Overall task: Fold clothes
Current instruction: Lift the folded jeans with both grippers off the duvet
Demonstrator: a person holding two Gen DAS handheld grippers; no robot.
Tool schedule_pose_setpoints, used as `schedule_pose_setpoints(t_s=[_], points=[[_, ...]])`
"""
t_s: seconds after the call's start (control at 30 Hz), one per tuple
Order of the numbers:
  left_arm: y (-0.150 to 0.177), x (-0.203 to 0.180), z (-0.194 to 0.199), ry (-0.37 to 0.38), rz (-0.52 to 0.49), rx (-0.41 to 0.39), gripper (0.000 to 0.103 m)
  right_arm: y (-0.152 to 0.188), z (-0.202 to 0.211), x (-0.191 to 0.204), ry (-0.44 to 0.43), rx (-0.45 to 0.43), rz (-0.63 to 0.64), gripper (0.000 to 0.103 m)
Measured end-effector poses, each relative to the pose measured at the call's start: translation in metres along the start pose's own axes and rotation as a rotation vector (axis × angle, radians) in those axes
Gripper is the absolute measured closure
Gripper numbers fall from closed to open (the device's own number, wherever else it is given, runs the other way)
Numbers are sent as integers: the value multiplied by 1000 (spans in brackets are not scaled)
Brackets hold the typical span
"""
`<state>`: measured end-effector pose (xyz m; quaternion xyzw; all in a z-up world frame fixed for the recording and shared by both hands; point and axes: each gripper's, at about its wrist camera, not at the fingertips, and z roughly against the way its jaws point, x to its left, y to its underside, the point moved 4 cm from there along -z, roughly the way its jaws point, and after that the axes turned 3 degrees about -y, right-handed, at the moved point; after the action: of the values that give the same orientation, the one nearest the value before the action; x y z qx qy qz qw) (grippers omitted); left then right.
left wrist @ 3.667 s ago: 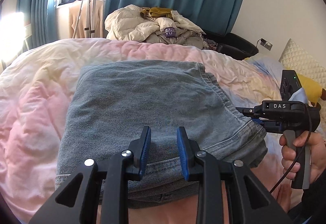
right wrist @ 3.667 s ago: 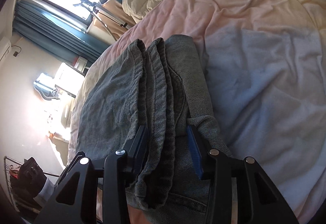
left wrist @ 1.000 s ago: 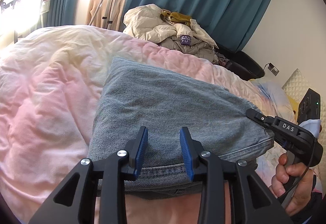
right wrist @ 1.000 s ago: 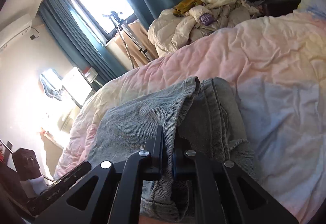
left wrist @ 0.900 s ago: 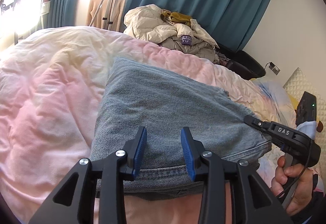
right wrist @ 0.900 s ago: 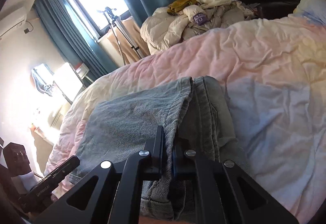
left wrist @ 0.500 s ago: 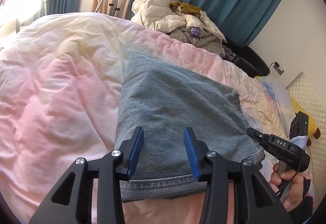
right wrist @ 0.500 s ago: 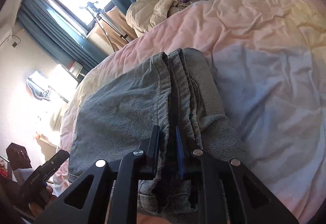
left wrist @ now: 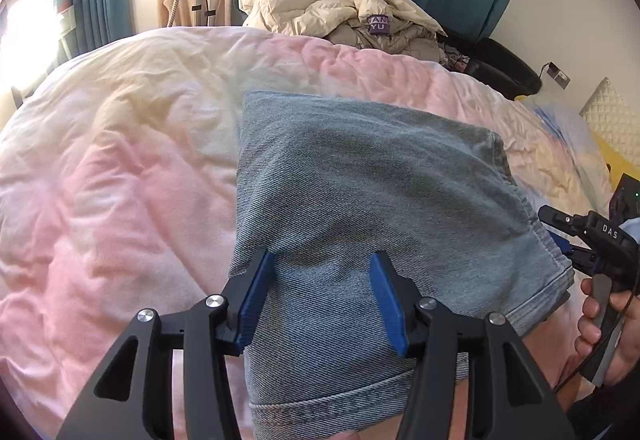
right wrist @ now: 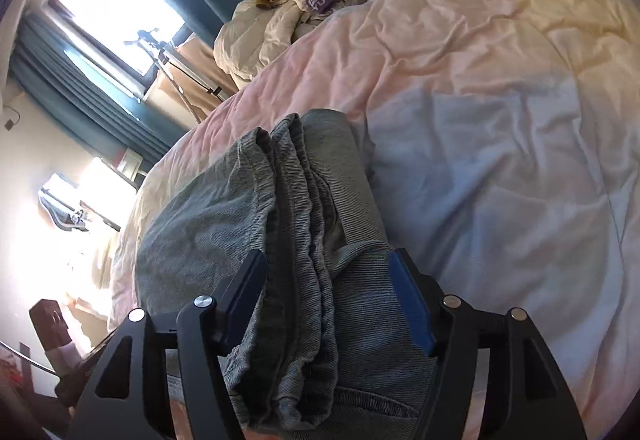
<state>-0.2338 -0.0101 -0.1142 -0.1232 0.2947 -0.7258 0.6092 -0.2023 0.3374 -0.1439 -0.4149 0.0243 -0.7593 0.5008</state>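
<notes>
The left hand-held gripper (left wrist: 322, 294) stands open over the near edge of the folded jeans (left wrist: 360, 200), which lie mid-frame on the bed (left wrist: 120, 160). The right hand-held gripper (right wrist: 328, 300), also open, straddles their stacked hems. Denim is judged heavy, limp and non-slip; grasp all layers at a hemmed edge. Only the right view exposes the layering; only the left shows the flat top panel.

Strong daylight pours through the bright curtained window (right wrist: 116, 6), blowing out to white glare at the left of both views. The rumpled pink-and-cream quilted duvet (left wrist: 120, 168) is evenly lit and sharp, with soft shadows in its creases. Fisheye distortion bends the edges into dark vignetted corners.
</notes>
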Motion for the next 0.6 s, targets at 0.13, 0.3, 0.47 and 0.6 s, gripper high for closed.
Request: schedule_pose_setpoints(t_s=[0.13,0.3,0.47,0.6], points=[[-3,13,7,30,33,13,51,-3,-5,-10,0,8,-31,27],[-7,32,20,57,62,-9,48,-3,-18,-13,25,53,2,22],[0,51,-6,82,101,73,43,-3,-31,-16,49,99,34,22],[3,60,-17,169,165,107,43,-6,-42,-24,-5,124,-21,21]])
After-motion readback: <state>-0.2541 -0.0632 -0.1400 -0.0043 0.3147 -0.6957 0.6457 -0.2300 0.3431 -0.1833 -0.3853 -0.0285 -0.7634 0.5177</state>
